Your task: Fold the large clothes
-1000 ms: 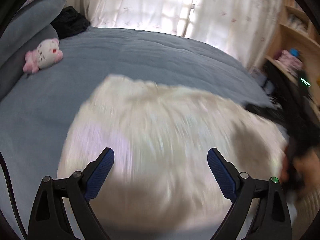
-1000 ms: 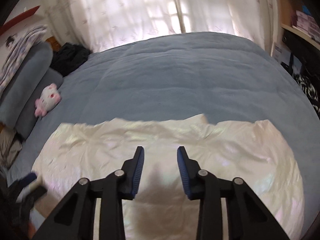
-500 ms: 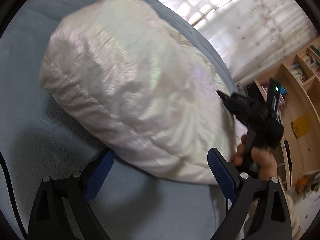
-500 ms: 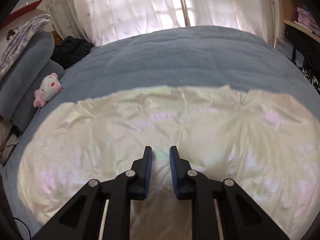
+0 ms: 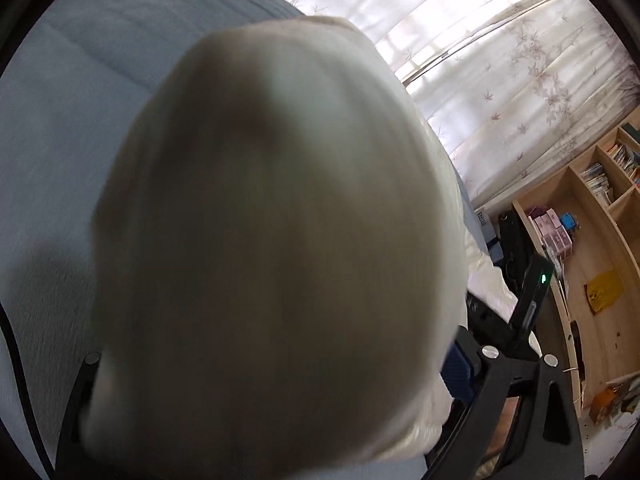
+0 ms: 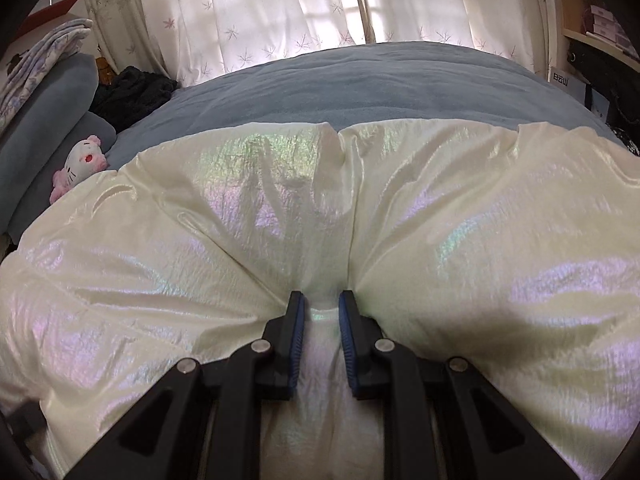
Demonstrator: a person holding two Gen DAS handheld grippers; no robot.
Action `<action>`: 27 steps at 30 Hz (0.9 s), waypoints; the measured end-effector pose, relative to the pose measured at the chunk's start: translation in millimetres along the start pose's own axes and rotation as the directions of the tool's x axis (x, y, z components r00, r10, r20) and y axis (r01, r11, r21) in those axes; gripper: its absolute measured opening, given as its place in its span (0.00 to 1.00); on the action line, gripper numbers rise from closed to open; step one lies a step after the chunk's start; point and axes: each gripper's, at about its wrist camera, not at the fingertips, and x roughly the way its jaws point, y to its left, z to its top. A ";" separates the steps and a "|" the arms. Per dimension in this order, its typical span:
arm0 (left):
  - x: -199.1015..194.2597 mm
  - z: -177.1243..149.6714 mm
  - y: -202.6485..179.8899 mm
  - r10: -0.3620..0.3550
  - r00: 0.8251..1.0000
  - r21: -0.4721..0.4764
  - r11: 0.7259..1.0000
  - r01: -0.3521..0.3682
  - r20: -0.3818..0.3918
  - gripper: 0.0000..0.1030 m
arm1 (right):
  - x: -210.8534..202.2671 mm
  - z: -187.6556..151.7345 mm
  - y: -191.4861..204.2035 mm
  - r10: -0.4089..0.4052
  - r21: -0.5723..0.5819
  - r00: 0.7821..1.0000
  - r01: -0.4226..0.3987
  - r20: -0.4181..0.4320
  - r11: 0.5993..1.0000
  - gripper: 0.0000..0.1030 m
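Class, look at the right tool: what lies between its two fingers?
A pinched fold of the shiny cream jacket sits between the right tool fingers, seen in the right wrist view.

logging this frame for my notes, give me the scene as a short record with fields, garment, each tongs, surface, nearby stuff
garment: shiny cream puffer jacket, puffy, lying across the bed
right tongs: nearly shut, pinching a ridge of the jacket
left tongs: fingers wide apart, jacket bulk blurred between them; grip not clear
surface: grey-blue bed cover
nearby: pink-and-white plush toy by the grey pillows; dark clothing; white curtains
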 end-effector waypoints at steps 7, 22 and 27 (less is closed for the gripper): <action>-8.0 13.7 -8.4 -0.008 0.996 0.012 1.000 0.007 0.090 0.92 | 2.5 -1.7 -7.3 0.033 0.036 0.999 -0.034 0.011 0.999 0.17; -41.0 -2.0 -107.7 0.091 0.923 0.297 0.931 -0.212 0.374 0.69 | 3.4 -6.3 -20.6 0.076 0.056 0.997 -0.077 0.026 0.995 0.18; -36.1 5.7 -112.4 0.071 0.916 0.305 0.931 -0.203 0.394 0.66 | 4.4 -7.1 -25.4 0.098 0.070 0.995 -0.100 0.028 0.992 0.18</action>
